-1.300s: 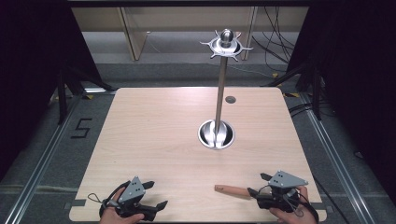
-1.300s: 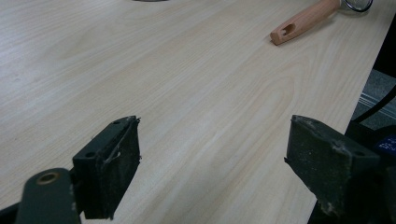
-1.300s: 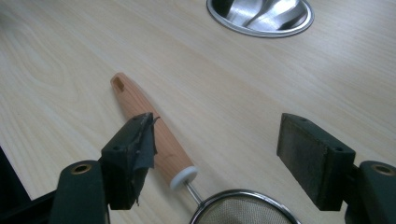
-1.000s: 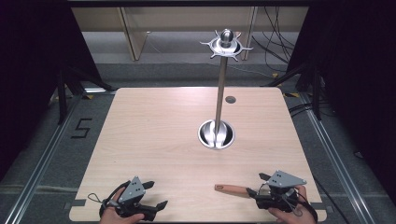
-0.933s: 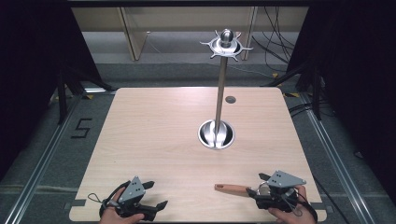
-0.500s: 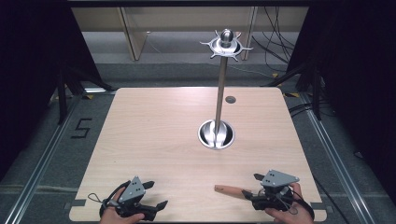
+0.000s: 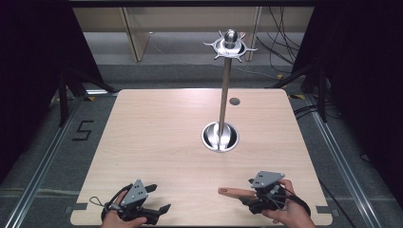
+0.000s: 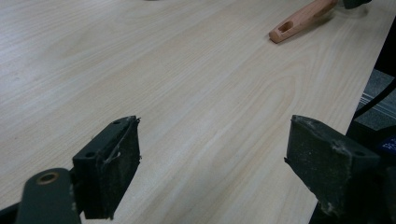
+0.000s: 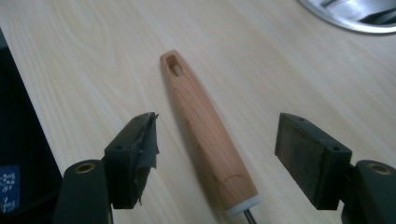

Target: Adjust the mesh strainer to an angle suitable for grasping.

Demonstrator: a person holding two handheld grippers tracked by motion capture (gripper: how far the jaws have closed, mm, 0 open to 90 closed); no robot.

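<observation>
Currently on the light wooden table [image 7: 157,128]:

Left gripper [image 7: 151,214] — held in the person's left hand [image 7: 121,219] at the near left edge. In the left gripper view its jaws stand wide apart with bare tabletop between them; nothing is held.

Right gripper [image 7: 248,197] — held in the person's right hand [image 7: 290,213] near the front right edge. In the right gripper view its jaws are spread wide, one on each side of the wooden handle [image 9: 205,130], neither pad touching it.

Wooden handle — pale reddish wood, tapered, a hanging slot at its far end and a white collar at the near end, where thin metal begins; the rest of the utensil is hidden below the frame. It lies flat on the table, its slotted end pointing toward the left gripper, well apart from it.

Metal stand [image 7: 223,95] — upright pole on a round shiny base [image 7: 219,137] right of the table's centre, topped by a hooked ring and ball knob [image 7: 230,43].

Small dark round hole [image 7: 234,101] — behind the stand.
</observation>
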